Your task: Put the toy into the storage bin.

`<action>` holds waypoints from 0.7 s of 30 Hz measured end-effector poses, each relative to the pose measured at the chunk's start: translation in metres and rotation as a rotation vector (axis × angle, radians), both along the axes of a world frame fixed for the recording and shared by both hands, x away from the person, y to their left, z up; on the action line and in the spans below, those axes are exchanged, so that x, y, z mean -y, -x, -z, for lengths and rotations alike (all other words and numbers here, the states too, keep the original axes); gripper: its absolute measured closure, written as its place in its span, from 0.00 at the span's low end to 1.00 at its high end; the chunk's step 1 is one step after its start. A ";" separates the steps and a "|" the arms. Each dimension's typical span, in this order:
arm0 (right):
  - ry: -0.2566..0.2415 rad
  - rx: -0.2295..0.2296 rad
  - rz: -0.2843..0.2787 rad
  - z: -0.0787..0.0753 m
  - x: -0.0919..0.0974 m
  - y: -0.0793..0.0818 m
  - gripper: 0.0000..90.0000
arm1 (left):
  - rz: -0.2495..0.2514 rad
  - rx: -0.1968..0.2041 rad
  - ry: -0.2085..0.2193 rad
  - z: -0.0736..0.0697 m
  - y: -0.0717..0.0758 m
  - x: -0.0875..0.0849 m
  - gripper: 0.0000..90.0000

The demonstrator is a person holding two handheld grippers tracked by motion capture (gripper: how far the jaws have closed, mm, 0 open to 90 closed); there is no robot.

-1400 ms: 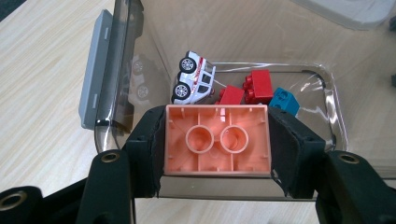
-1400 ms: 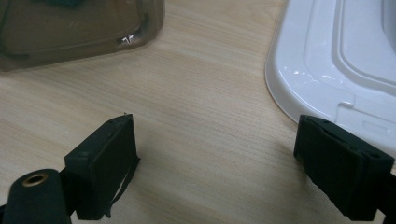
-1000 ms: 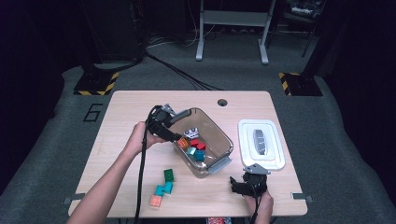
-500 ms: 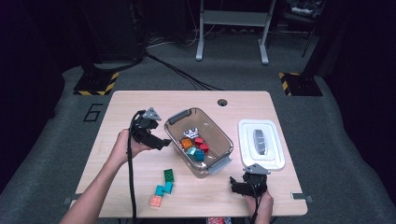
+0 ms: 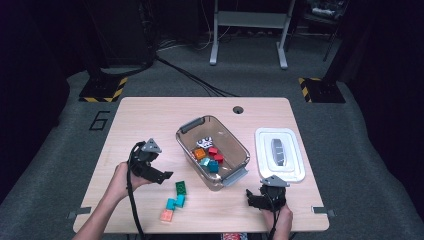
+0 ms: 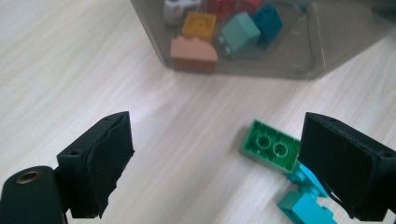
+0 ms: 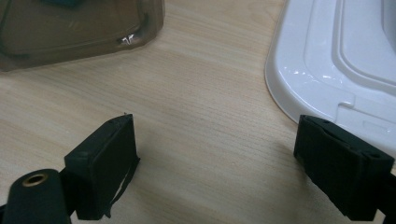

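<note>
Beside the green brick (image 6: pixel 271 147), the left tool (image 6: pixel 212 163) has just been opening, empty; the right tool (image 7: pixel 215 161) gapes.

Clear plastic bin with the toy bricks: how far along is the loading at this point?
Done: the clear plastic bin already holds several coloured bricks. In hand: nothing; the left gripper, jaws just opened and empty, sits beside the green two-stud brick. Left: that brick, the teal bricks and the salmon brick on the wooden table. The white lid lies off; the right gripper idles open.

white lid (image 5: pixel 280 155) on wooden table (image 5: pixel 150 120), yellow-black floor markers (image 5: pixel 104 90)
</note>
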State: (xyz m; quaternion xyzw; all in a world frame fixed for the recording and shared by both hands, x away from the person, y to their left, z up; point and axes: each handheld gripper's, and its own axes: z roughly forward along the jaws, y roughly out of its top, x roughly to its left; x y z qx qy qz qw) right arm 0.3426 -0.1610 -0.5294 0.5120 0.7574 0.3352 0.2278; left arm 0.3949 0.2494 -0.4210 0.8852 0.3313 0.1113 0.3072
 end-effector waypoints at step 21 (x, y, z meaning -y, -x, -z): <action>0.001 0.001 0.000 0.000 0.000 0.000 0.14 | 0.036 -0.093 -0.020 0.055 0.044 0.017 0.07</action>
